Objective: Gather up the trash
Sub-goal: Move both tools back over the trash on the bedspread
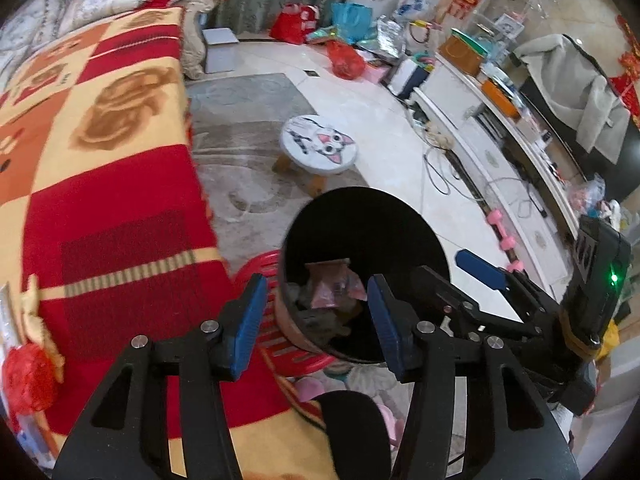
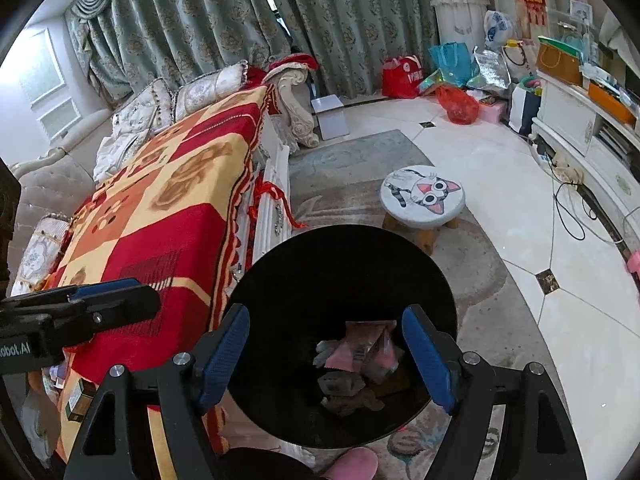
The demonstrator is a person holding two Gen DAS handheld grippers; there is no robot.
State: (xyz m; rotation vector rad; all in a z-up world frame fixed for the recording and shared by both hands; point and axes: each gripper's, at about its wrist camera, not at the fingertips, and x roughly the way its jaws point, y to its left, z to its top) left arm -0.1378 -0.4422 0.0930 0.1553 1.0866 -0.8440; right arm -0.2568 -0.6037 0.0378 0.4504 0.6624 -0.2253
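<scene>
While both grippers hung over it, the black round trash bin (image 2: 344,320) stood on the patterned rug (image 2: 472,264), just right of the table draped in a red, orange and yellow checked blanket (image 2: 168,208) and nearer than the small cat-face stool (image 2: 423,194). Inside the bin lay crumpled trash (image 2: 360,364): a pink and white wrapper with a printed label on top, greyish scraps beneath it, all low in the dark interior. The left gripper (image 1: 316,320) had its blue-padded jaws spread apart, with nothing between them, the bin's near left rim showing in the gap. The right gripper (image 2: 326,358) stood wider still, its pads on either side of the bin's mouth and gripping nothing. A red plastic chair (image 1: 280,344) sat against the bin's left side.
</scene>
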